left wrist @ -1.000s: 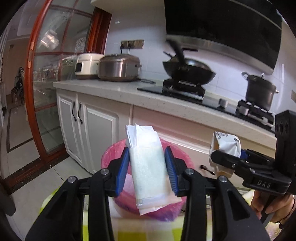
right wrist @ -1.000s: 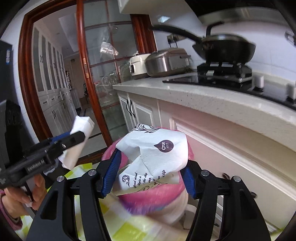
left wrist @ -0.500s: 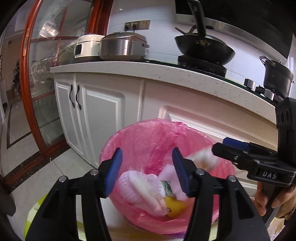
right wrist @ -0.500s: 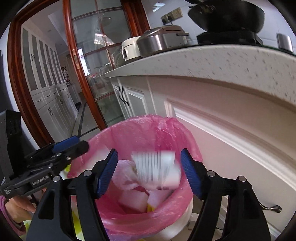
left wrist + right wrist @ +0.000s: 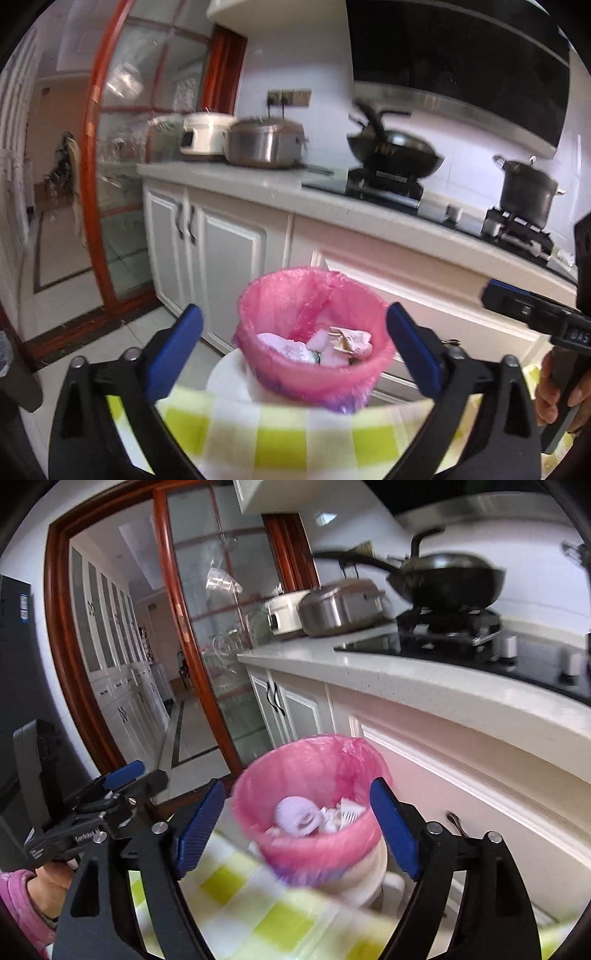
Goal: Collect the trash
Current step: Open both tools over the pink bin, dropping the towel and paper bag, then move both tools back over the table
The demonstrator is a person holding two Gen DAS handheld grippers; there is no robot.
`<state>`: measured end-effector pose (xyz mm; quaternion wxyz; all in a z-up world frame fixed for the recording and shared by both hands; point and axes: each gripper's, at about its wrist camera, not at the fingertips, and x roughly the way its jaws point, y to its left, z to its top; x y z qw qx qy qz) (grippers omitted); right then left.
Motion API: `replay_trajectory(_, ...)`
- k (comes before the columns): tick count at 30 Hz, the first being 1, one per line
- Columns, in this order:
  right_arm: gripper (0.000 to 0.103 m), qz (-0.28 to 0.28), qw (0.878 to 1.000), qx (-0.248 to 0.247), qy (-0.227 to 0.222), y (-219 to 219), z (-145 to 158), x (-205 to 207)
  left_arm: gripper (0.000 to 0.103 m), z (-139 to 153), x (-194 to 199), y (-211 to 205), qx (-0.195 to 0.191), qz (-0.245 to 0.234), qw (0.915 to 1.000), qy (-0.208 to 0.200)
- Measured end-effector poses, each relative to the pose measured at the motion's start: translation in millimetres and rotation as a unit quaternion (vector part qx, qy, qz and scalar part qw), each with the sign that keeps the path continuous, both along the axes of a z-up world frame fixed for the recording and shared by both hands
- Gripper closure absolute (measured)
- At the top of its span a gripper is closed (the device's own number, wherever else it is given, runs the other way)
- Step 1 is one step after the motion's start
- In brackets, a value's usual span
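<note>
A white bin lined with a pink bag [image 5: 314, 343] [image 5: 314, 812] stands on the floor before the kitchen cabinets, beyond a table edge. Inside it lie white wrappers and crumpled paper [image 5: 328, 345] [image 5: 306, 819]. My left gripper [image 5: 295, 350] hovers back from the bin, its jaws still opening, wide apart and holding nothing. My right gripper [image 5: 297, 830] is likewise over the table edge, jaws opening with nothing between the blue pads. Each gripper shows in the other's view: the right one [image 5: 532, 314] at the right edge, the left one [image 5: 107, 805] at the left.
A yellow-and-white checked tablecloth [image 5: 295, 439] [image 5: 258, 912] covers the table edge nearest me. Behind the bin runs a white cabinet [image 5: 229, 251] under a counter [image 5: 424, 679] with cookers, a wok and a pot. A red-framed glass door [image 5: 110, 177] stands at the left.
The white packet has left my left gripper and the printed wrapper my right; both lie in the bin. Both grippers dipped toward the bin, then drew back, jaws widening.
</note>
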<state>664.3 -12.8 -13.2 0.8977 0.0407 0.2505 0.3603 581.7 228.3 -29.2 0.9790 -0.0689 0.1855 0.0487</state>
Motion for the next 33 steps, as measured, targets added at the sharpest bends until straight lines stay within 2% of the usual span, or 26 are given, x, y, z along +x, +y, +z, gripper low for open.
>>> replay_trajectory(4,0.018,-0.007,1.0,0.009,-0.016,-38.2,21.5,-78.3,0.005,22.2,-78.3,-23.1,0.003,-0.003,0.9998,-0.02)
replay_trajectory(9,0.018,-0.021,0.998,-0.014,-0.058,-67.6,32.3,-181.6,0.005,37.4,-180.9,-67.0,0.015,-0.018,0.9986,-0.047)
replay_trajectory(13,0.018,-0.03,0.997,-0.013,-0.075,-85.9,32.2,-246.6,0.005,39.9,-243.8,-94.9,0.02,-0.027,0.9974,-0.063)
replay_trajectory(16,0.018,-0.039,0.995,-0.016,-0.093,-95.0,26.9,-287.7,0.005,33.0,-284.1,-112.1,0.031,-0.03,0.9972,-0.061)
replay_trajectory(20,0.018,-0.057,0.995,-0.005,-0.083,-108.8,10.9,-324.8,0.005,17.9,-324.5,-117.3,0.021,-0.022,0.9982,-0.052)
replay_trajectory(25,0.018,-0.069,0.994,-0.028,-0.077,-119.6,-12.6,-360.0,0.005,-2.7,-362.5,-119.3,0.012,-0.018,0.9989,-0.042)
replay_trajectory(30,0.018,-0.082,0.995,-0.049,-0.041,-118.0,-46.9,-365.2,0.005,-20.2,-381.2,-124.7,0.031,-0.006,0.999,-0.032)
replay_trajectory(33,0.018,-0.08,0.995,-0.064,-0.015,-108.2,-69.5,-361.3,0.005,-29.6,-382.6,-124.3,0.029,0.004,0.9992,-0.027)
